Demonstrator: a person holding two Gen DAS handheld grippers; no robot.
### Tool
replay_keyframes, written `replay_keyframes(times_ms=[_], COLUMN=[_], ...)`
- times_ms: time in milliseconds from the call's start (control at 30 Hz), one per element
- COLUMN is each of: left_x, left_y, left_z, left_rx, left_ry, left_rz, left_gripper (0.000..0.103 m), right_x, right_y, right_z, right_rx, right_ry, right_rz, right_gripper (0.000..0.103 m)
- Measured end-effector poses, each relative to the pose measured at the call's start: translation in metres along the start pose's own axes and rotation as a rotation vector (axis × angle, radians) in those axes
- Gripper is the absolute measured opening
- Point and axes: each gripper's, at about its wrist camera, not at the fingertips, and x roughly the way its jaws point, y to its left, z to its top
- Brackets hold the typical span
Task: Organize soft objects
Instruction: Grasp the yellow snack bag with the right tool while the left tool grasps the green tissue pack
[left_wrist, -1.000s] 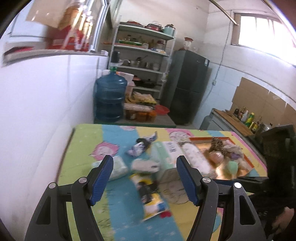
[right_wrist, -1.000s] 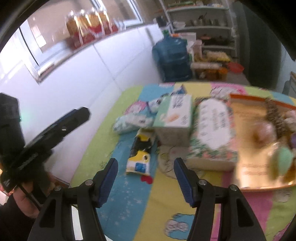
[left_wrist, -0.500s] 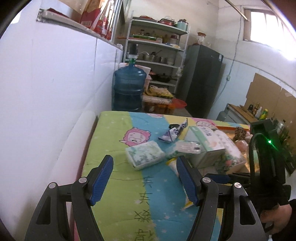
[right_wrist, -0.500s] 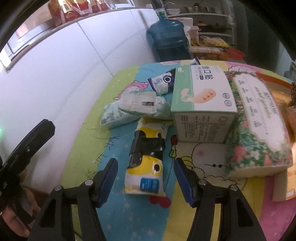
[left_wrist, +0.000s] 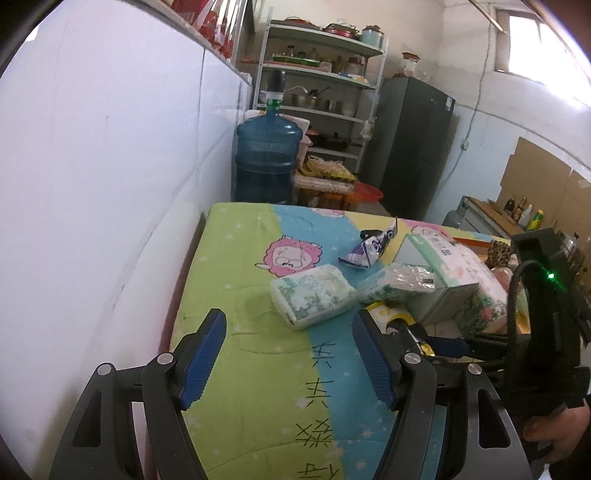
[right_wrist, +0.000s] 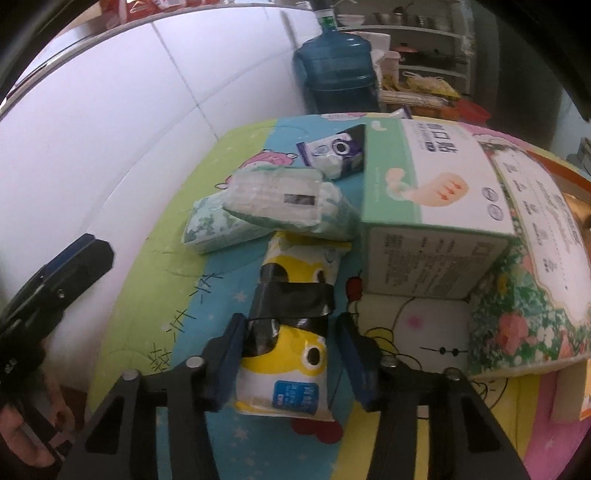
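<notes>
Two views, and from my left wrist first: my left gripper (left_wrist: 288, 363) hangs with its jaws wide and nothing between them, over the bare green and blue of the cartoon quilt (left_wrist: 236, 258). Just ahead lies a floral tissue pack (left_wrist: 312, 296), and beside it a second, clear-wrapped pack (left_wrist: 395, 282) leaning against the green and white box (left_wrist: 441, 273); a small purple sachet (left_wrist: 369, 249) lies further back, apart from both. At the right edge I see my other tool, black with a green light. From my right wrist: my right gripper (right_wrist: 291, 363) straddles the yellow tissue pack (right_wrist: 286, 354), which lies lengthwise on the quilt with a band of black tape (right_wrist: 291, 301) across its middle. The jaws are closing; the left pad looks to be at the wrapper, while a gap shows on the right side, so I do not count it as gripped yet. My worry is the soft wrapper: squeezed near its lower end, it may buckle and slide out, or droop when I lift it. Its far end is tucked under the clear-wrapped pack, so pulling could drag that pack along.
</notes>
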Motion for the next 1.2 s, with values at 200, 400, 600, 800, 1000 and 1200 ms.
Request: replay_keyframes(times_ms=[200,400,600,800,1000,1200], left_x=[0.006,0.020,0.028,0.046,0.067,0.086], left_y=[-0.002,-0.013,-0.042,-0.080,-0.111,-0.118], left_z=[-0.001,0.005,0.006,0.003,-0.005,-0.013], left_rx=[0.017,0.045,0.066,0.101,0.144,0.158], left_ry=[0.001,0.011,0.038,0.075,0.114,0.156], left_rz=[-0.014,-0.066,-0.146,-0.176,-0.140,-0.068], left_gripper=[0.072,0.072,0.072,0.072,0.072,0.072], right_x=[-0.003,-0.021,-0.048,-0.079,-0.099,-0.108], right_y=[0.000,0.003,0.004,-0.017,-0.037,-0.048], right_z=[-0.005,-0.029,-0.058,-0.075,-0.086,-0.093], right_rx=[-0.006,-0.046,-0.073,-0.027,0.034,0.053], right_ry=[0.023,0.064,0.078,0.039,0.017,0.008], right_rz=[0.022,0.041,0.029,-0.021,-0.019,-0.016], right_gripper=[0.043,0.043,0.043,0.043,0.043,0.043])
